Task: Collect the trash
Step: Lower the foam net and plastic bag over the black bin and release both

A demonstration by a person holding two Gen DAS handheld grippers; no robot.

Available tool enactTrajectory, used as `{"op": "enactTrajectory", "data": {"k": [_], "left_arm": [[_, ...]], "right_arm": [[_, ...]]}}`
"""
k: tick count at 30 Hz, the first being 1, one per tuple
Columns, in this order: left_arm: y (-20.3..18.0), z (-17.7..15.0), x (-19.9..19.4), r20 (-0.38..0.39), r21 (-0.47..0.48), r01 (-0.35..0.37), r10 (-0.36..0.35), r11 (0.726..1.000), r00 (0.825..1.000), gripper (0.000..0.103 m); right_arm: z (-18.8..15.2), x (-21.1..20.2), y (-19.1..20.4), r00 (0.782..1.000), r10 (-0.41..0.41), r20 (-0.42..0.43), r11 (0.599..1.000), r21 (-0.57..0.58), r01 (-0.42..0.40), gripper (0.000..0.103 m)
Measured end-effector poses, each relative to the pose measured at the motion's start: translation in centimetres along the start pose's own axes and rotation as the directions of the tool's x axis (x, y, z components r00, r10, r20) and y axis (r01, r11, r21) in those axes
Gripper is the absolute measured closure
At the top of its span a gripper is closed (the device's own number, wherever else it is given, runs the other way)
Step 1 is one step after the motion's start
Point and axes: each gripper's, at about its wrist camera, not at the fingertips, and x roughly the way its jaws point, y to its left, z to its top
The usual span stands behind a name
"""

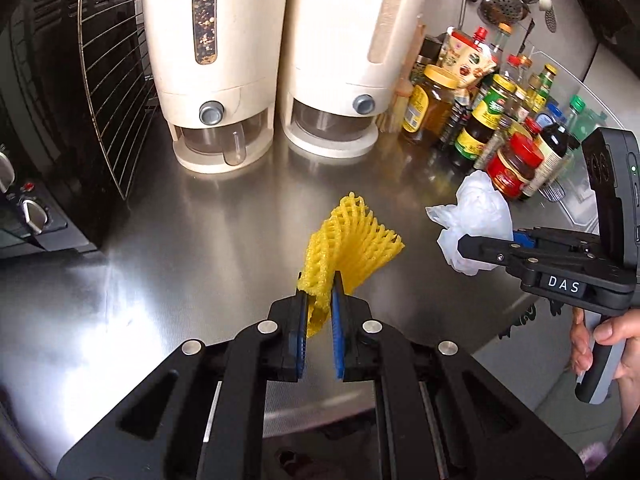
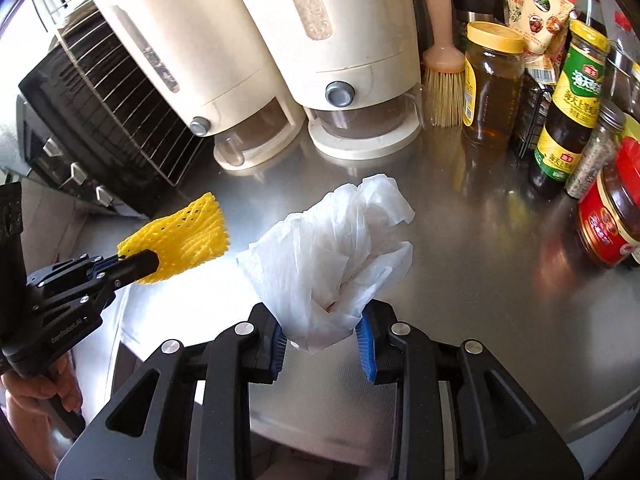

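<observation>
Left gripper [image 1: 320,300] clamped on a yellow foam fruit net [image 1: 352,240], jaws nearly together with the net's lower end pinched between the blue pads [image 1: 337,332]. Long axis of the net running up and away from the jaws, leaning slightly right, free end fanned out above the steel bench [image 1: 180,248] and clear of it. Lowest tip tucked between the pads, so only partly seen. From the right wrist view, same net [image 2: 180,236] sticking out rightward past the fingertips of the left gripper [image 2: 138,266], mesh end pointing toward the middle of the bench [image 2: 480,280].

Right gripper [image 2: 324,336] closed on a crumpled white plastic bag [image 2: 332,256], jaws held partway apart by the bulk of it. Bag's gathered neck squeezed between the pads, body ballooning up and forward from the jaws, roughly upright, lifted off the bench. Something pinkish inside the folds, too faint to identify. In the left wrist view, bag [image 1: 472,216] seen bunched at the tip of the right gripper [image 1: 464,246], its lower part hidden behind the black finger.

Behind, left to right: black toaster oven [image 1: 48,120] with a wire rack [image 1: 116,80] leaning on it, two cream grain dispensers [image 1: 208,60], a brush [image 2: 440,80], then a crowd of sauce bottles and jars [image 1: 500,128], labels mostly too small to read. Part of a hand [image 1: 616,344] on the right gripper's handle, cut off at the frame edge.
</observation>
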Motion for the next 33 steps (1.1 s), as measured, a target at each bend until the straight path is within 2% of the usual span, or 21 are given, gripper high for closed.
{"op": "enactTrajectory", "data": {"k": [7, 14, 19, 25, 33], "left_arm": [[-2.4, -6.6, -3.1, -0.036, -0.021, 0.025, -0.026, 0.999, 0.999, 0.094], [-4.1, -13.4, -3.2, -0.113, -0.036, 0.057, -0.061, 0.998, 0.992, 0.094], [-4.4, -17.5, -0.4, -0.197, -0.049, 0.051, -0.06, 0.998, 0.979, 0.094], [-4.6, -21.6, 4.3, -0.301, -0.064, 0.039, -0.056, 0.997, 0.952, 0.094], [-4.2, -25.3, 10.7, -0.37, -0.088, 0.016, -0.048, 0.996, 0.928, 0.094]], "right_arm": [[-6.7, -3.9, -0.9, 0.998, 0.04, -0.041, 0.999, -0.019, -0.041, 0.073], [-13.0, -5.4, -1.1, 0.991, 0.085, -0.104, 0.996, -0.004, -0.086, 0.072], [-17.8, -3.8, -1.8, 0.976, 0.079, -0.201, 0.997, 0.025, -0.076, 0.072], [-22.1, 0.1, -3.0, 0.951, 0.07, -0.303, 0.996, 0.071, -0.05, 0.072], [-26.0, 6.0, -4.6, 0.924, 0.039, -0.38, 0.995, 0.102, 0.0, 0.072]]}}
